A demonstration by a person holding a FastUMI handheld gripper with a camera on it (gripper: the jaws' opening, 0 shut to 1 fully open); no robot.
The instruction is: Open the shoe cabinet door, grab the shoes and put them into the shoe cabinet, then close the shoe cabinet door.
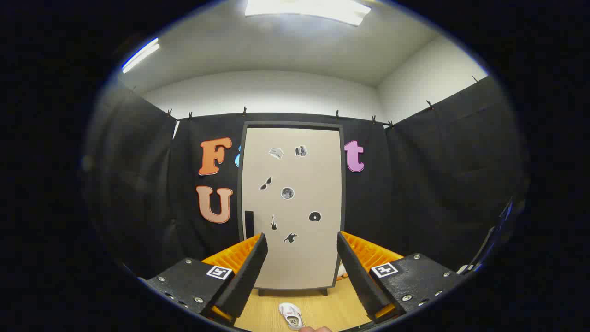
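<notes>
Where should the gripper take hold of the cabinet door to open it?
Grip the dark vertical handle near the door's lower left edge, coming straight on with one finger each side of it. It is the only raised part on the flat, shut panel. The gripper is open, well short of the door.

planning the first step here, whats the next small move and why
Probably move forward toward the dark handle on the cabinet door. The door looks closed, the shoe lies on the floor in front of it, and the gripper fingers are spread, holding nothing.
</notes>
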